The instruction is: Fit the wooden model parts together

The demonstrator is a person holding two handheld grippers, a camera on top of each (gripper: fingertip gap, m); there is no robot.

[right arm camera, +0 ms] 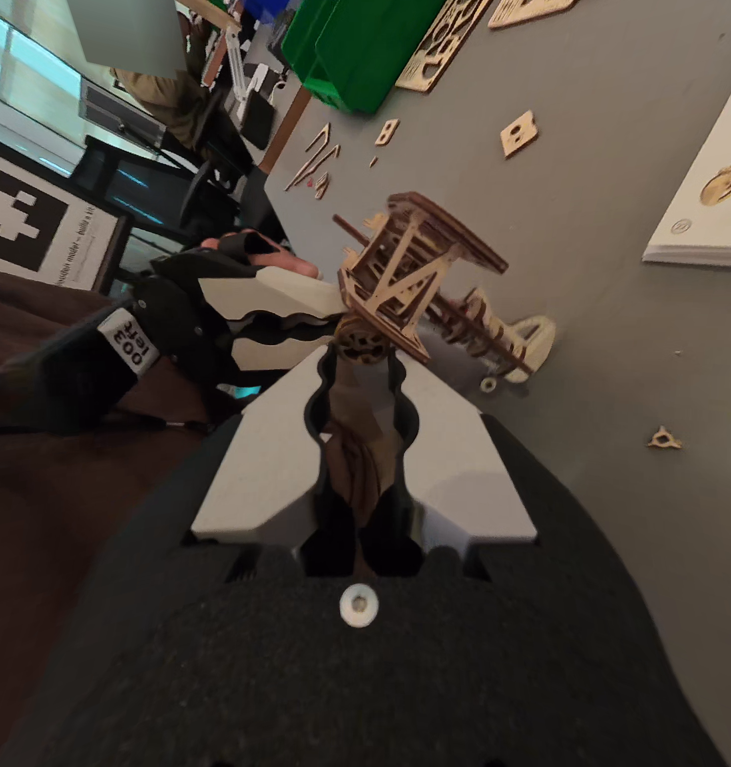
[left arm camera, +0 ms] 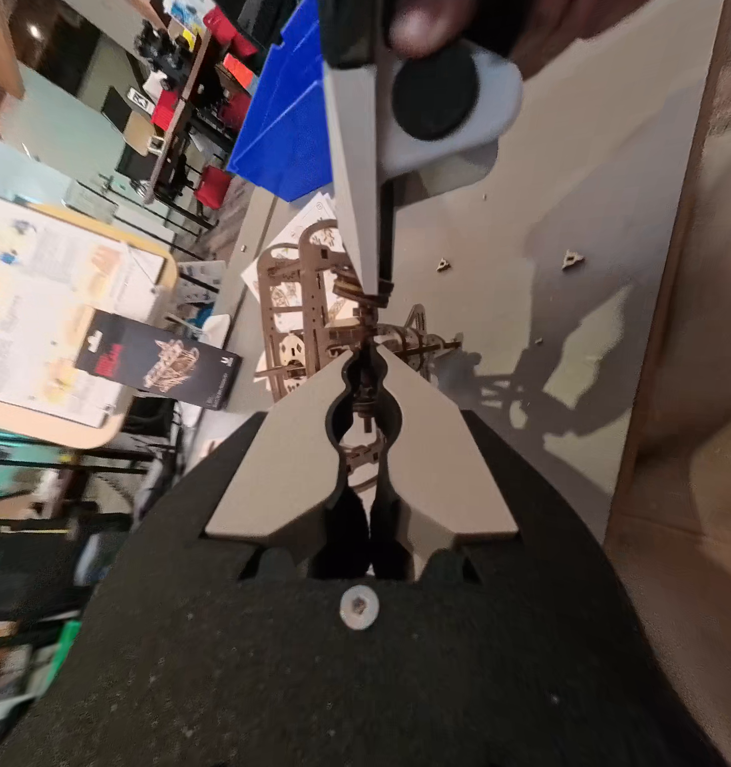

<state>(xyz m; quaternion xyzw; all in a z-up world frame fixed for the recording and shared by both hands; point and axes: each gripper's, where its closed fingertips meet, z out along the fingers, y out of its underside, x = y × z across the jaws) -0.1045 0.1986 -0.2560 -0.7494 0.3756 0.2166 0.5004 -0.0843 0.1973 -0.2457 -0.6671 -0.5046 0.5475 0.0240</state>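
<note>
- The left gripper (left arm camera: pixel 370 352) is clamped on the thin axle end of the wooden model (left arm camera: pixel 314 332), fingers nearly together, which steadies the frame for the other tool.
- The right gripper (right arm camera: pixel 361 352) is pinched on a small wheel (right arm camera: pixel 359 342) at the model's near end; it looks placed to press that wheel onto the axle.
- The model (right arm camera: pixel 413 274) sits mid-bench, tilted, partly lifted off the grey bench (right arm camera: pixel 604 166) between the two grippers, so both ends can be reached.
- Loose parts (right arm camera: pixel 519 135) lie toward the far edge, near a green bin (right arm camera: pixel 347 54); a booklet (right arm camera: pixel 708 207) rests at the right edge.
- A triangular offcut (right arm camera: pixel 664 440) lies apart, near the right gripper.
- My judgement: the wheel is not yet seated, and a skewed push could snap the axle.
</note>
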